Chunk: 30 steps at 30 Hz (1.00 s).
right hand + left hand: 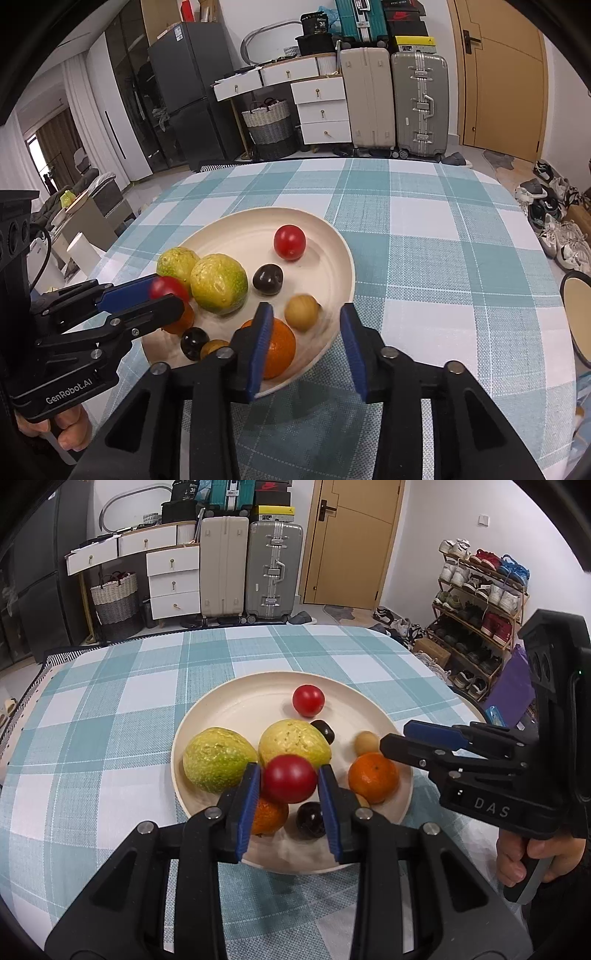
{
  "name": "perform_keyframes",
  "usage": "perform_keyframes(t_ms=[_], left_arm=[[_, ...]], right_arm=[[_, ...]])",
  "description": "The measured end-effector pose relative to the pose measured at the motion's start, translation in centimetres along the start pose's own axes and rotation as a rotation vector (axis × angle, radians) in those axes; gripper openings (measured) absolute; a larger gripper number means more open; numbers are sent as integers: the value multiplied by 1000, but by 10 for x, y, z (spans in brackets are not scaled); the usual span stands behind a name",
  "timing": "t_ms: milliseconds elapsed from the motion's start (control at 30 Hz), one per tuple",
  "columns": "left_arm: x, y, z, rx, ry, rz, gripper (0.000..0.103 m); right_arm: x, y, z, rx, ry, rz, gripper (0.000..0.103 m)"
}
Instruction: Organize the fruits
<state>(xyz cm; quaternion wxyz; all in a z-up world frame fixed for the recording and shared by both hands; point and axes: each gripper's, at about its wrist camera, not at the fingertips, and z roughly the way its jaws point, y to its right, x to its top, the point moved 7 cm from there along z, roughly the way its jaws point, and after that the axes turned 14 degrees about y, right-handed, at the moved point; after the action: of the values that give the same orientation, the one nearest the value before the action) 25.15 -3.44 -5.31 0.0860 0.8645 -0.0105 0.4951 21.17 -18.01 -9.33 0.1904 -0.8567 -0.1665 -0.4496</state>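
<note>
Red tomato point(289, 778) between left tool point(288, 797) pads, seemingly gripped

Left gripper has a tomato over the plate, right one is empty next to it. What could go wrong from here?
1. The left gripper pinches the round red tomato at the pad tips; it could slip and knock the yellow-green guava below.
2. The small tan round fruit looks motion-blurred near the cream plate's rim; it may roll off.
3. The open right gripper hangs close to the orange mandarin and could nudge it.
</note>
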Motion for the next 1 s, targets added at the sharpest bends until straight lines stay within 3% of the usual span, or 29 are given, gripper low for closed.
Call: perform_keyframes(t_ms=[233, 433, 500, 600, 667, 767, 1000], left_arm=[[-2, 0, -5, 3, 4, 6, 30], [-2, -3, -23, 19, 43, 17, 61], [-2, -6, -31, 30, 61, 17, 77], [-3, -12, -45, 46, 95, 7, 83], [-4, -15, -53, 49, 105, 2, 86], [-8, -22, -66, 71, 125, 1, 103], [-19, -33, -86, 94, 181, -21, 102]], right_arm=[[0, -1, -10, -21, 13, -27, 57], [-2, -1, -25, -8, 44, -4, 87], [-4, -2, -31, 1, 45, 4, 94], [-6, -5, -40, -5, 65, -2, 103], [-7, -9, -48, -3, 92, -9, 103], [-9, -15, -59, 15, 125, -13, 103], [-13, -25, -77, 54, 197, -19, 103]])
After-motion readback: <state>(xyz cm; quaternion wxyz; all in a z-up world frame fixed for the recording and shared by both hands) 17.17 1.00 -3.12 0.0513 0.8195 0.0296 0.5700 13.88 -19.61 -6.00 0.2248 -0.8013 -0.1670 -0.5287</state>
